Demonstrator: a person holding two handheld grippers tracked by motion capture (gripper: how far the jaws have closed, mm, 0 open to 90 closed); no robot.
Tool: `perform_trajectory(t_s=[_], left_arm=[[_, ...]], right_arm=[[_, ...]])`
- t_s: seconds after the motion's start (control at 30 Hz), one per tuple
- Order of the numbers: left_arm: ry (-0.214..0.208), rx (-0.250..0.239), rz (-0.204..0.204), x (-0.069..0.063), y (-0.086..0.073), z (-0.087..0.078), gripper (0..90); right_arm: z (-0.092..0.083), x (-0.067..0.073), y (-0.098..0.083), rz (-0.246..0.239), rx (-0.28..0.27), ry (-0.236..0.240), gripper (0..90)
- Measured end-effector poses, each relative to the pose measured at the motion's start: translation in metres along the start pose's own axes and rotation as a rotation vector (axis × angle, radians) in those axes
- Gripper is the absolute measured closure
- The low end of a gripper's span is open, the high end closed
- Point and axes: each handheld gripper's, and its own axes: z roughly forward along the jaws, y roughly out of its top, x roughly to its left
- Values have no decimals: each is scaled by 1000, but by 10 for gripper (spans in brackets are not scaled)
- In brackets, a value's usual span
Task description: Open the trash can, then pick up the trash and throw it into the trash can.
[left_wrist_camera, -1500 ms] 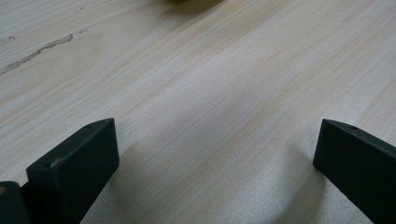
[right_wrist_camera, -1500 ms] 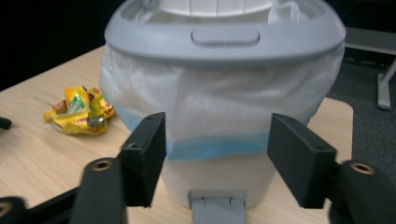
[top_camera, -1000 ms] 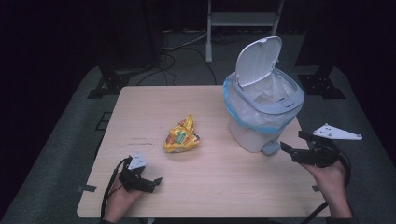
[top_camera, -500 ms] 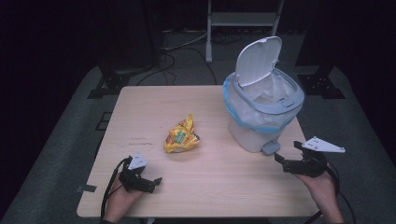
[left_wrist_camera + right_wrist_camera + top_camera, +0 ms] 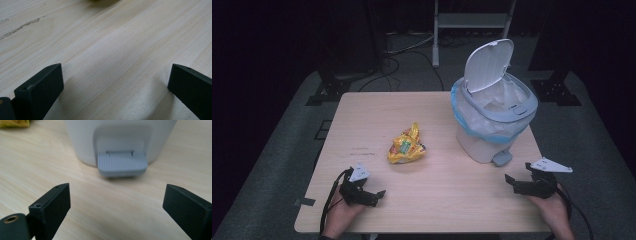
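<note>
Two matt black claws, one in each bare hand, at the lower left (image 5: 371,196) and lower right (image 5: 514,182) of the high view. Each carries a pale grey three-cornered plate on top and trails a black cable. The blocky jaws show small screw holes

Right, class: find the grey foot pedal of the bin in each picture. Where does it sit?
High view: the pedal sits right of centre, at the bin's base, facing the near table edge.
Left gripper view: no pedal, just bare table.
Right gripper view: upper middle, beyond the open jaws.
Shared landmark: the pale wooden table.
</note>
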Motion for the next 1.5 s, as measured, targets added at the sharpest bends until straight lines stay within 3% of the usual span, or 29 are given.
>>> perform_trajectory(t_s=[0.27, 0.53, 0.73, 1.17, 1.5], left_arm=[[1, 0, 0, 0, 0, 0, 0], [0, 0, 0, 0, 0, 0, 0], [-1, -1, 1, 0, 0, 0, 0], [-13, -32, -8, 1, 3, 0, 0], [-4, -85, 6, 5, 24, -7, 0]], right_arm=[[11, -2, -15, -10, 60, 6, 27], [15, -3, -19, -23, 102, 1, 26], [20, -1, -18, -38, 167, 4, 23], [21, 0, -18, -32, 167, -7, 22], [21, 0, -18, -32, 167, -7, 22]])
